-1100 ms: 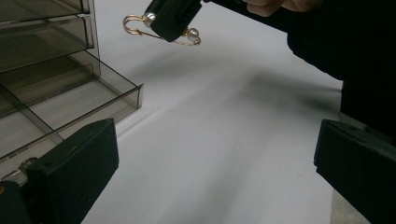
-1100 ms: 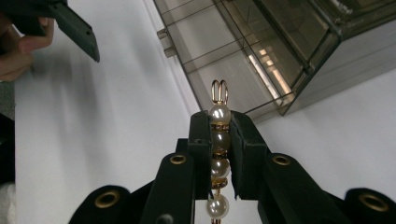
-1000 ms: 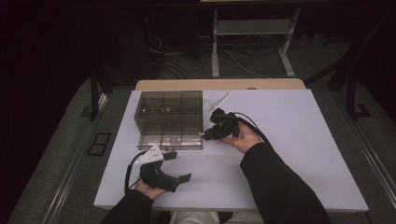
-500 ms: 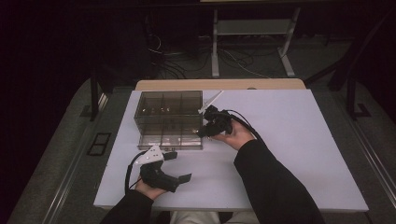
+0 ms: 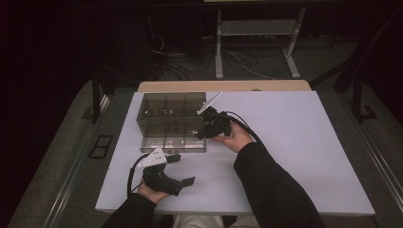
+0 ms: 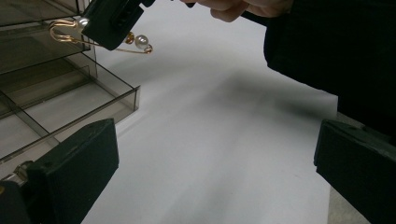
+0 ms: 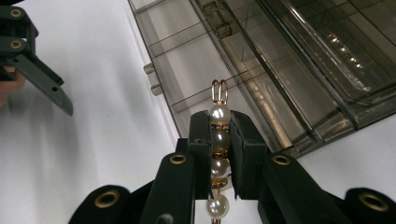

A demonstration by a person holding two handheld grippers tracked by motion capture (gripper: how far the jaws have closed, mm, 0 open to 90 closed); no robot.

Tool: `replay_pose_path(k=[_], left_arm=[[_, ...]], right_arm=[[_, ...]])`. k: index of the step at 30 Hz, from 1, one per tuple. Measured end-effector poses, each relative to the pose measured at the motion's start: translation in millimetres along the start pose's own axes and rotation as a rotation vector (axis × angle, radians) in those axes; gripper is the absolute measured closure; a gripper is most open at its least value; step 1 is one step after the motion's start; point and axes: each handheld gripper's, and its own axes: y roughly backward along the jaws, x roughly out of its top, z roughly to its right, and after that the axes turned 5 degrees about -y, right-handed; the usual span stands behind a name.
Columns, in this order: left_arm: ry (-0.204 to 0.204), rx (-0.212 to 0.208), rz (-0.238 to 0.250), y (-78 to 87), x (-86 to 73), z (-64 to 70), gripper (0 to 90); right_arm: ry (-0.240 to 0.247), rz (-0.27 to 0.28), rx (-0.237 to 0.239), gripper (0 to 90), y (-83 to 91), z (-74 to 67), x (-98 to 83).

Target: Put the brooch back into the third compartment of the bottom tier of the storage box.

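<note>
The right gripper [image 7: 218,154], fingers pinching a pearl hairpin [image 7: 218,140], has edged closer over the compartment box [image 5: 171,121]. A drop-in looks near. The left gripper [image 5: 183,168] rests on the tabletop [image 5: 309,142], fingers spread.

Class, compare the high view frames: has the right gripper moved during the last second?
Yes. The right gripper, shut on the pearl hairpin, has moved left, from beside the clear organizer box to over its right edge.

Both sleeves [image 5: 278,190] are black; each black tool [image 5: 168,181] trails a black cable [image 5: 130,175], brass rivets [image 7: 178,159] dotting the jaws.
</note>
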Motion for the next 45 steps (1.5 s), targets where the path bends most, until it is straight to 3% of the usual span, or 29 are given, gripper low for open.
replay_pose_path(k=[38, 45], left_arm=[[-0.004, -0.006, -0.002, -0.6, 0.4, 0.3, 0.0], [-0.004, -0.007, -0.001, -0.4, 0.4, 0.1, 0.0]], right_arm=[[-0.05, 0.019, 0.008, 79.0, -38.2, 7.5, 0.6], [-0.059, -0.003, 0.0, 79.0, -45.5, 9.1, -1.1]])
